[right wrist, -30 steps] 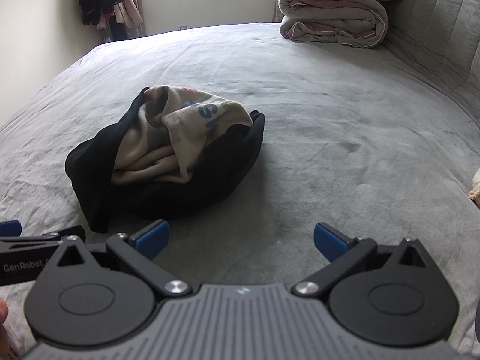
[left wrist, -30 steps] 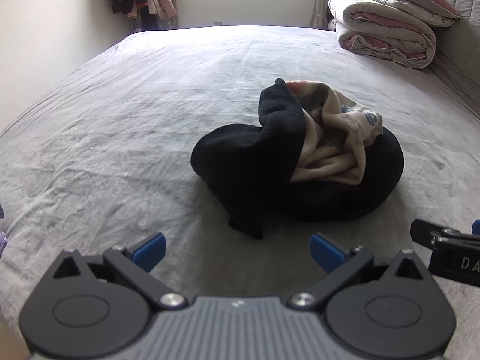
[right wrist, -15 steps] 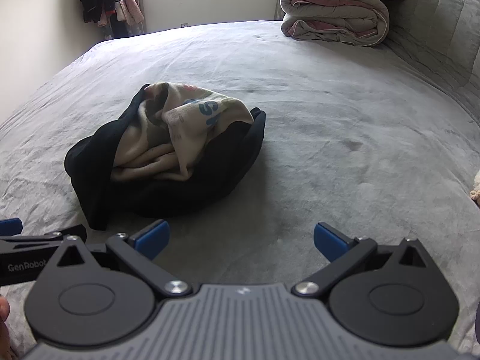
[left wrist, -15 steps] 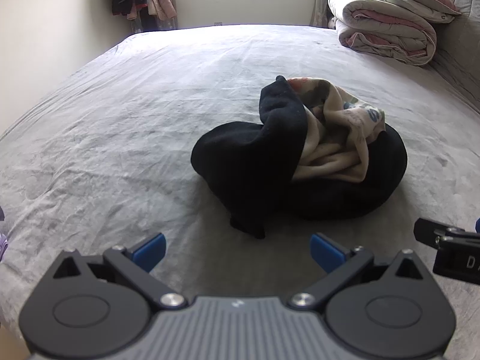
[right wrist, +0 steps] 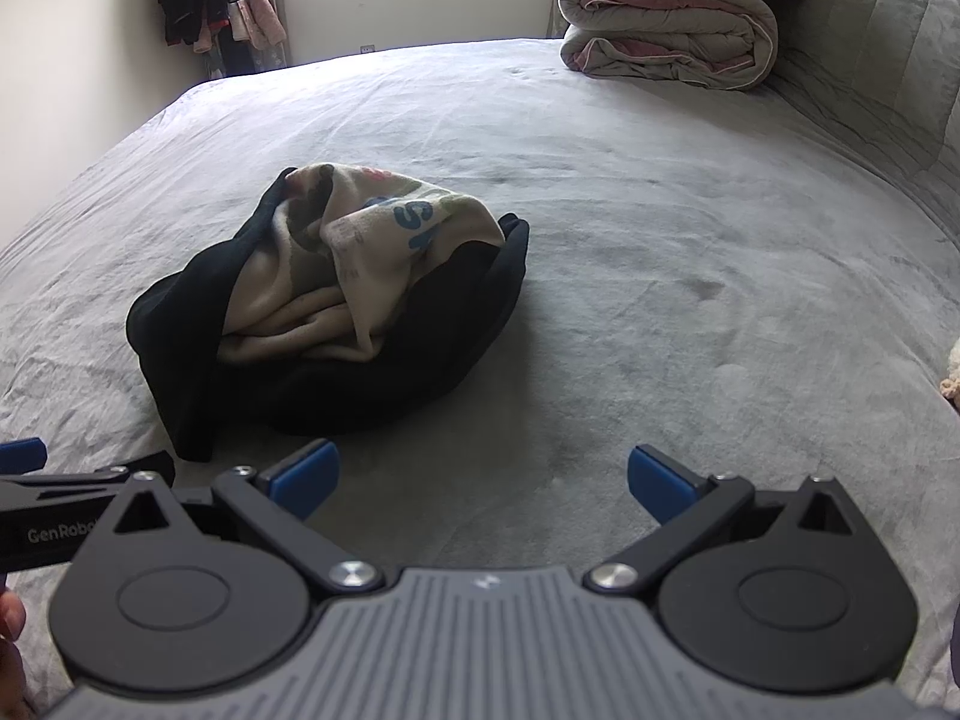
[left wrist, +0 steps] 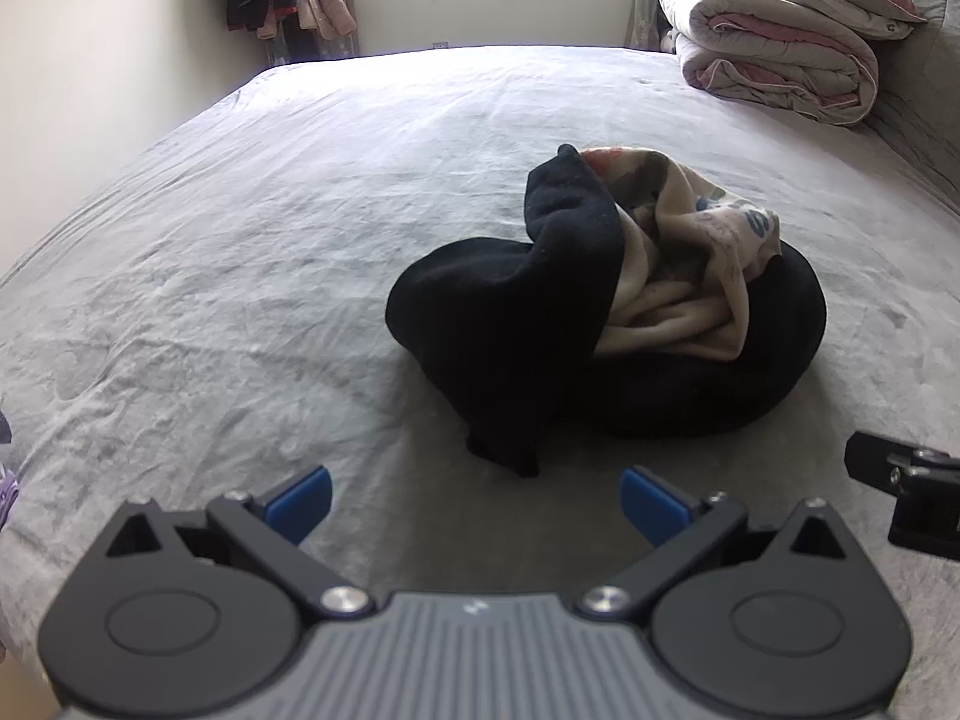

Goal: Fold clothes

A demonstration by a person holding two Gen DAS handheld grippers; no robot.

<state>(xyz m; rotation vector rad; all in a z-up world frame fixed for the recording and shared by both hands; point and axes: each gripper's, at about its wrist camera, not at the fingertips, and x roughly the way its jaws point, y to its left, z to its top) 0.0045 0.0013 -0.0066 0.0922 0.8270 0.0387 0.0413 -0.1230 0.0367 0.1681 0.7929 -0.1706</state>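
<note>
Grey bedding (left wrist: 240,276) lay wrinkled under us as we held our left gripper (left wrist: 474,495) and right gripper (right wrist: 483,474) low over it, both with jaws spread and empty. From the left gripper, the crumpled clothes (left wrist: 606,312), black around cream, sat at one o'clock; from the right, at eleven o'clock, with folded quilts (right wrist: 666,30) far off at one o'clock.

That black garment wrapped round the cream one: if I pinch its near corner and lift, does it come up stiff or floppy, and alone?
Probably floppy: the black garment sags in soft rounded folds on the bed. It likely drags the cream printed garment along, since that one sits nested inside it. It looks thick, so perhaps heavier than a thin shirt.
</note>
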